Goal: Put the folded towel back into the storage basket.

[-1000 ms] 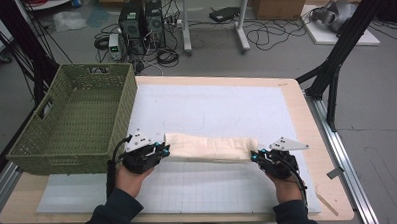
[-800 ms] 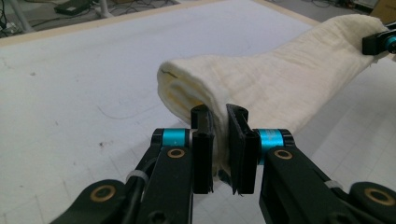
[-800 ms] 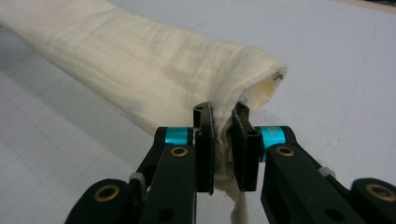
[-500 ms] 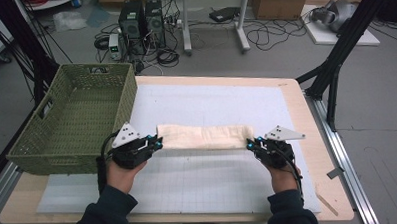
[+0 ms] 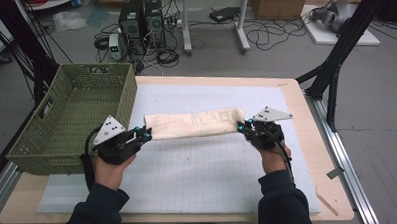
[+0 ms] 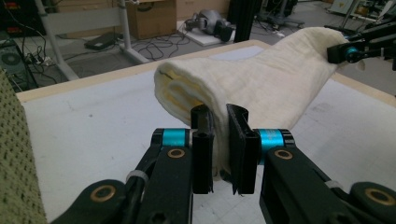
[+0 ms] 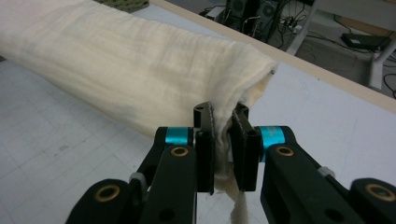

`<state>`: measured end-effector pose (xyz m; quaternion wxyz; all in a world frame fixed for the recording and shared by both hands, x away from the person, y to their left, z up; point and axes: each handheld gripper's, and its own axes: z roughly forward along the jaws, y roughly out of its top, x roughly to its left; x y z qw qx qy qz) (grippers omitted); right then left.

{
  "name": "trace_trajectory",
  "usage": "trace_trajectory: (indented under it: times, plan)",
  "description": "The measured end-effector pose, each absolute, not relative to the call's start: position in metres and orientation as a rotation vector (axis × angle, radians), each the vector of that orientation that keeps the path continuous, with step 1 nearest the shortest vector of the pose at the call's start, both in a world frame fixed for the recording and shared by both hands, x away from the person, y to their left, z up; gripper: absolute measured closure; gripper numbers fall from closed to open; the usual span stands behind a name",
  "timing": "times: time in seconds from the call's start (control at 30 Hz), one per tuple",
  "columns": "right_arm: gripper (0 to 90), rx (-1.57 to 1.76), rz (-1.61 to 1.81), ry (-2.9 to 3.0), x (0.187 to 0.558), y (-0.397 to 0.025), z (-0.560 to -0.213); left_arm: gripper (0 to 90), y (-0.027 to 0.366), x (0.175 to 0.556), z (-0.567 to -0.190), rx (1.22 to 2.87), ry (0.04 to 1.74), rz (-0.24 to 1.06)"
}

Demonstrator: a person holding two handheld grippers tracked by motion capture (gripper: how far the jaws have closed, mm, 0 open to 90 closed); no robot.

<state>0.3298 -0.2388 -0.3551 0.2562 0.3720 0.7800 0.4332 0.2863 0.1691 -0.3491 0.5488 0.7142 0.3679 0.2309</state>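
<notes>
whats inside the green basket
The basket looks empty: the high view shows bare woven floor and walls. The strip of floor behind its near wall is hidden. The folded towel hangs outside it, held between both grippers.

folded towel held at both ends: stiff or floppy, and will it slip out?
Probably floppy: the cream folded towel sags slightly between the left gripper and right gripper. Likely light, since thin pinches hold it up. Slip looks unlikely: the cloth bunches between the jaws in both gripper views, though layers may shift.
</notes>
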Motion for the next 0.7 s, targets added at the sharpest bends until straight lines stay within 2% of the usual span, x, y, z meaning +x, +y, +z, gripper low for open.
trace_trajectory:
  times: [0.7]
  plan:
    - [82.6, 0.917, 1.207, 2.097, 0.367, -0.202, -0.318, 80.8, 0.196, 0.277, -0.324, 1.613, 0.873, 0.654]
